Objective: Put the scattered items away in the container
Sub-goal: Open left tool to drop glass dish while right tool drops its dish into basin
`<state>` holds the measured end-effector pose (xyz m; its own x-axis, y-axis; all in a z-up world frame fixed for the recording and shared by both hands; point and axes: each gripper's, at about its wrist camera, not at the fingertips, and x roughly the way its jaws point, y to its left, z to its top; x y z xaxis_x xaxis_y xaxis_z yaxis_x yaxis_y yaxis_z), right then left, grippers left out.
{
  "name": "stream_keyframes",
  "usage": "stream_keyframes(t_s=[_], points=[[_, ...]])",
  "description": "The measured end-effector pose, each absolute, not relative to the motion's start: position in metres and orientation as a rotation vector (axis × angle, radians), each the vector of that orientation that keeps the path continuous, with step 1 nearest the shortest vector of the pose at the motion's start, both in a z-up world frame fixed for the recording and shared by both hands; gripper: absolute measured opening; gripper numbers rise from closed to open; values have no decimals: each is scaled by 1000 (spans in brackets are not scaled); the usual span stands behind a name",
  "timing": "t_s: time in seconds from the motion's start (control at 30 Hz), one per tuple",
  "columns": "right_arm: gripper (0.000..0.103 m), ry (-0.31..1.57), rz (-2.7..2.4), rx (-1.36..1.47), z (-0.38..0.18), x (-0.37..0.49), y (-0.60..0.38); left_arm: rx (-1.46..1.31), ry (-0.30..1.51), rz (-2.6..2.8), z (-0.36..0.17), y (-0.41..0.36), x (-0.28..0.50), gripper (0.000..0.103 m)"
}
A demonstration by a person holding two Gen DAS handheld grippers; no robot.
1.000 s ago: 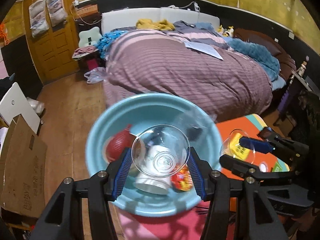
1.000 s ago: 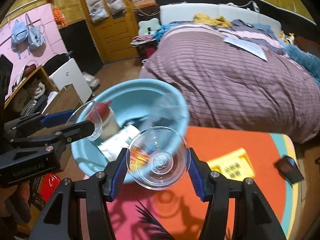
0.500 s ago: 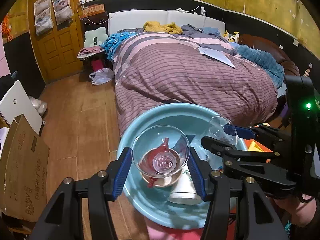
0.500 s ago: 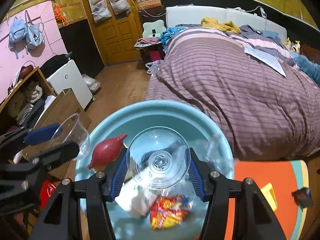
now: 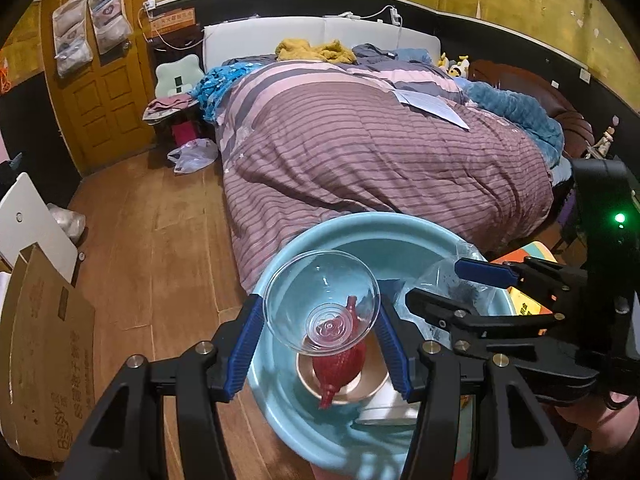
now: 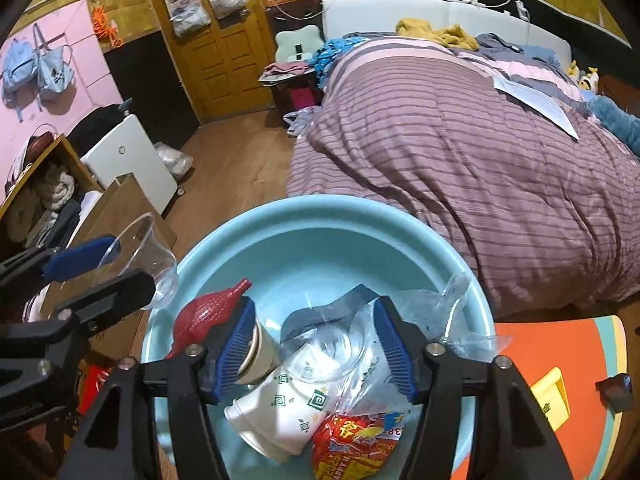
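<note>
Bed with striped purple duvet [image 5: 372, 152], paper sheet [image 5: 432, 106] on it; wooden door [image 6: 224, 56]; cardboard box [image 5: 44, 352] on floor.

The left gripper [image 5: 320, 334], black-framed with ribbed blue pads [image 5: 246, 344], is closed on a clear plastic cup [image 5: 322, 306], the pads pressing its two sides with the mouth facing the camera. The right gripper [image 6: 312, 350], of the same build, reaches in from the right in the left wrist view; its jaws stand spread apart, its blue pads [image 6: 394, 350] gripping nothing. The hand [image 5: 608, 428] holding it shows at the lower right edge.
</note>
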<state>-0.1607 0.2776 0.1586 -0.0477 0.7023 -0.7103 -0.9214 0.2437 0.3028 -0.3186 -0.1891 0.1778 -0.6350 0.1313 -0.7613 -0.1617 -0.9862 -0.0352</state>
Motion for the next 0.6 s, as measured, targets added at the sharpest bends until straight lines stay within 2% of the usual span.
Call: stream_keyframes(t_s=[0.6], points=[[69,986,1223,-291,164,-146,210,-1339,155,2548,155,-145,-369,61]])
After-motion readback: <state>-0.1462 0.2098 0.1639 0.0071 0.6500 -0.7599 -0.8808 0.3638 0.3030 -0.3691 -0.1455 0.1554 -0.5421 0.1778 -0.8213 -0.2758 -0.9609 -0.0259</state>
